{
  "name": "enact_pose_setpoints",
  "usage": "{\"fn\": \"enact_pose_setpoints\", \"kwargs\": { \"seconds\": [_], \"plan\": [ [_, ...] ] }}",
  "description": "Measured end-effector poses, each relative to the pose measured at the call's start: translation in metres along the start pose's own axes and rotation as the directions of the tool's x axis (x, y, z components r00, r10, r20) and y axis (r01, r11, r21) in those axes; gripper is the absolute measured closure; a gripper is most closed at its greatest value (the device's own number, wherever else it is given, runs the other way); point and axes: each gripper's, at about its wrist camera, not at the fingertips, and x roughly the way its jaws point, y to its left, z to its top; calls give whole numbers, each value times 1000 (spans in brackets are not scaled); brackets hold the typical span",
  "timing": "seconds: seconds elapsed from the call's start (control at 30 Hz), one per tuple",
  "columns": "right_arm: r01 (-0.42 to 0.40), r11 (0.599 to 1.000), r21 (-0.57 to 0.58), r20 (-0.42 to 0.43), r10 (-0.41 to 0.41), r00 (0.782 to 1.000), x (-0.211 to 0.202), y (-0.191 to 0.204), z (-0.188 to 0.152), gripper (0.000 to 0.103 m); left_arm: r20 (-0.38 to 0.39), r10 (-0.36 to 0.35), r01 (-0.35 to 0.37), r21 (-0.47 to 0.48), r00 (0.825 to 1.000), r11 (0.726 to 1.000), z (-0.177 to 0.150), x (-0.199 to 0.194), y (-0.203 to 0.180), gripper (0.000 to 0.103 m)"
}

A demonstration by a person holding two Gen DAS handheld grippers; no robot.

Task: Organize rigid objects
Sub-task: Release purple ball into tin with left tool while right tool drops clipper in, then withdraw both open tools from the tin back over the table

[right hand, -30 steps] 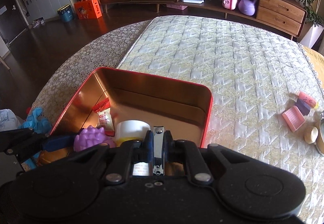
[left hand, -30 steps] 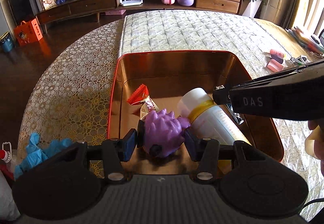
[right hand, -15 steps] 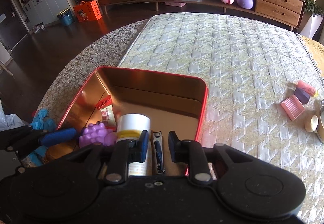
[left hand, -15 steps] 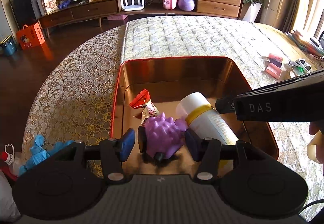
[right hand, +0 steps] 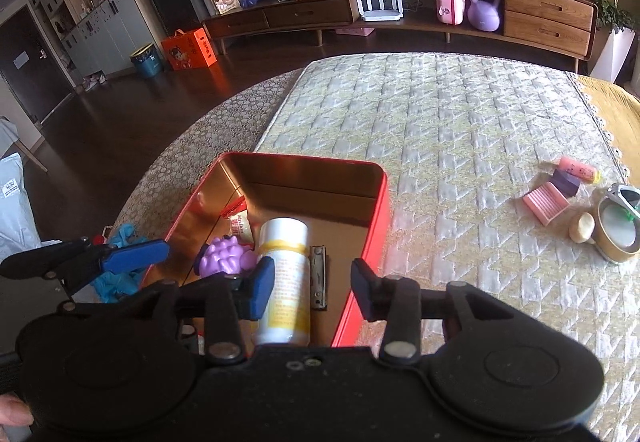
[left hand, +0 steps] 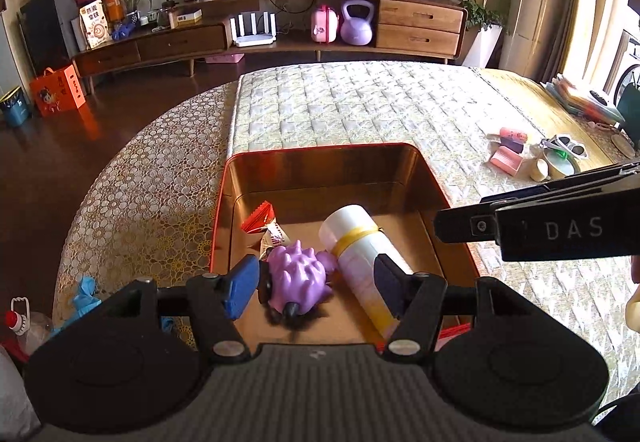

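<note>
Landmark: the red tin, which lies on the bed.

Left of the tin, blue cloth lies at the bed's edge. Inside the tin, at its left wall, is a red wrapper. Next to it sits the purple toy, between the left tongs. Their jaws are opening and the pads do not press the toy, so it rests free on the tin floor. Right of the toy lies the white bottle, its long axis running from the near wall to the far wall. Right of the bottle, and parallel to it, lies the nail clipper, close to the tin's right wall. The right tongs are above it with jaws opening and nothing pinched.

Well right of the tin, on the bed, wait the pink block, a purple block, a pink tube, a small pale piece and a tape roll.

In my judgement the next pick is in this group. It lies to the right of both tongs, and the right hand is clearly nearer. The pink tube's long axis runs roughly left to right, so the tongs should close across it.
</note>
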Motion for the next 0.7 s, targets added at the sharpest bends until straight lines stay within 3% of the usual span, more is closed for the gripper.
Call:
{"fn": "enact_pose_setpoints", "kwargs": {
  "seconds": [0.5,0.7],
  "plan": [
    [15,999,33,68,-18,998,-83,-57,-48,46,40,-69,66,67,997,996,3,-36,-58,40],
    [54,997,62,96,-60,994,-108,-87,-66,38,46,-104,99,102,993,990,5,-40,-89,33]
  ]
}}
